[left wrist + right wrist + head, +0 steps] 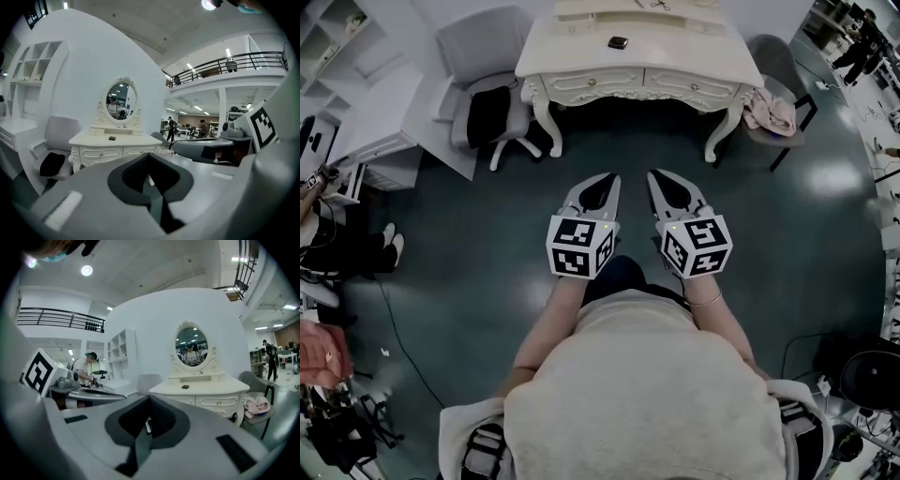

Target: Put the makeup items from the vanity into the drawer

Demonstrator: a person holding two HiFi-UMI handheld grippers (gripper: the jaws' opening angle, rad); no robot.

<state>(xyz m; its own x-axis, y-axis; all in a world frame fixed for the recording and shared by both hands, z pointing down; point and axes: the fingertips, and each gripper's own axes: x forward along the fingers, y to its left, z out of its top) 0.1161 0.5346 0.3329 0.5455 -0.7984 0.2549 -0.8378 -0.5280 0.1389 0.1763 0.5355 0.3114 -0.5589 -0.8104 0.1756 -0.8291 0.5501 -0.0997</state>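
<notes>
A white ornate vanity stands across the dark floor ahead of me, its two front drawers closed. On its top lies one small dark makeup item. I also see that item in the left gripper view and the same item in the right gripper view, below the oval mirror. My left gripper and right gripper are held side by side in front of my body, well short of the vanity. Both are shut, with nothing between the jaws.
A grey chair with a black cushion stands left of the vanity. Another chair with a pink cloth stands at its right. White furniture and a person's legs are at the left. A cable lies on the floor.
</notes>
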